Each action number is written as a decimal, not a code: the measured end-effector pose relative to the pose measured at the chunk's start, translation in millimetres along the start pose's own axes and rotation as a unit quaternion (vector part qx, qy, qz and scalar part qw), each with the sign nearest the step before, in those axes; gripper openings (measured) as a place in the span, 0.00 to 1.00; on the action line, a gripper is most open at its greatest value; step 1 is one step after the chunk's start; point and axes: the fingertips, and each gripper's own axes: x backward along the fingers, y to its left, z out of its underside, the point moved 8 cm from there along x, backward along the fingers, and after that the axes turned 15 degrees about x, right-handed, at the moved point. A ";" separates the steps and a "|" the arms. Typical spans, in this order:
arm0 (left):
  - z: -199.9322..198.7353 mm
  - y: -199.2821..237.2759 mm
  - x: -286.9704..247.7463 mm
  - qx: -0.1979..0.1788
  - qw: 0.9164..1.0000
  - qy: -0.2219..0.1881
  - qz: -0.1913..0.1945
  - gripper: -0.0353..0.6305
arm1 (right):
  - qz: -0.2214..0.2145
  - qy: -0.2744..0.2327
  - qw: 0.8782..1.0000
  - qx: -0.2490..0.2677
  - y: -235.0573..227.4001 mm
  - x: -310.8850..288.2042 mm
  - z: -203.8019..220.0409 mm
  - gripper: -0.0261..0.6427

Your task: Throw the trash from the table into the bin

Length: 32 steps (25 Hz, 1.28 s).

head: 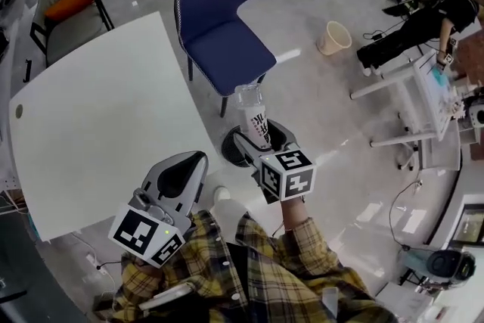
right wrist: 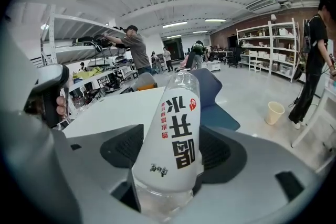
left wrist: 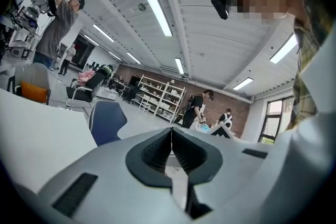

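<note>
A clear plastic bottle [head: 255,119] with a white label stands between the jaws of my right gripper [head: 261,138], which is shut on it. In the right gripper view the bottle [right wrist: 173,128] fills the middle and points away from my right gripper [right wrist: 170,157]. Directly below it on the floor is a dark round container [head: 233,149], partly hidden by the gripper. My left gripper [head: 198,157] hangs over the near corner of the white table [head: 98,110]. In the left gripper view my left gripper [left wrist: 172,136] has its jaws pressed together with nothing between them.
A blue chair [head: 223,26] stands beyond the table's right edge, and a grey chair with an orange cushion [head: 68,4] sits at the far left. A beige cup-shaped bin [head: 333,38] is on the floor farther off. A white frame [head: 408,98] and a person [head: 423,23] are at the right.
</note>
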 end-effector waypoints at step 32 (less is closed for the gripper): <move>118.4 0.7 -157.0 0.026 0.987 0.146 0.064 0.07 | -0.020 0.153 0.980 -0.127 -85.2 -63.7 231.5 0.53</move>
